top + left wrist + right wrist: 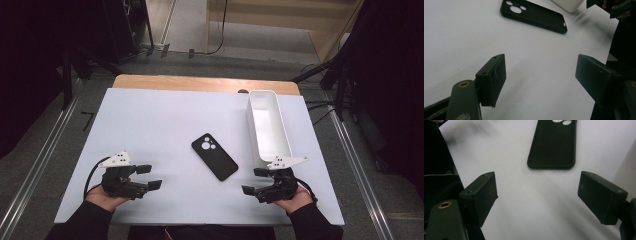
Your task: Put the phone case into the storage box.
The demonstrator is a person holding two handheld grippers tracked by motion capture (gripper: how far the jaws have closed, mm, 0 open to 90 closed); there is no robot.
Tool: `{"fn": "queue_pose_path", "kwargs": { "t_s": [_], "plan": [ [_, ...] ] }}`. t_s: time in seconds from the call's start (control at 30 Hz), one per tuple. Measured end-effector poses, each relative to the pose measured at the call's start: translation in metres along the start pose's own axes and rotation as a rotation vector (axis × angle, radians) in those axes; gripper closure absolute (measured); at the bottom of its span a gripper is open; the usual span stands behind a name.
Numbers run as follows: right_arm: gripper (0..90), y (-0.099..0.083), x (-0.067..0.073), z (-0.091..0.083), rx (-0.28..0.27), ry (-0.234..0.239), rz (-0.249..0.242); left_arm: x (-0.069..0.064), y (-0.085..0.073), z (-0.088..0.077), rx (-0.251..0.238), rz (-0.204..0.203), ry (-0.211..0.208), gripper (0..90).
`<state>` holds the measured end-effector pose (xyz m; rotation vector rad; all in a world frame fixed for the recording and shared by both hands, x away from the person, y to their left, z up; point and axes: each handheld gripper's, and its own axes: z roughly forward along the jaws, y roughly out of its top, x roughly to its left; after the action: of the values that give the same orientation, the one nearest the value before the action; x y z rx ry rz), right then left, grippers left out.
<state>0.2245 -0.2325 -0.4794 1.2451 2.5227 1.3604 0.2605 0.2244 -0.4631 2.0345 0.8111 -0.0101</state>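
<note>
your left gripper [148,177] sits near the table's [150,115] front left, jaws spread wide with nothing between them. your right gripper [255,181] rests at the front right, jaws apart and empty too. the black phone case [214,156] lies flat between them, camera holes up, apparently just beside the white bin [268,127].
</note>
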Motion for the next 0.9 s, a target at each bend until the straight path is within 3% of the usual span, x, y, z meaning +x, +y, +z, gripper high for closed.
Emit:
{"fn": "queue_pose_path", "kwargs": {
  "t_s": [0.13,0.9],
  "plan": [
    [14.3,-0.0002,0.0007,0.0002,0.005,0.002,0.006,-0.0001,0.0030,-0.0007,-0.020,-0.002,0.003,24.5],
    [14.3,-0.0004,0.0003,-0.0001,0.002,0.004,0.007,0.0016,0.0008,-0.0010,-0.012,0.004,-0.012,24.5]
  ]
}}
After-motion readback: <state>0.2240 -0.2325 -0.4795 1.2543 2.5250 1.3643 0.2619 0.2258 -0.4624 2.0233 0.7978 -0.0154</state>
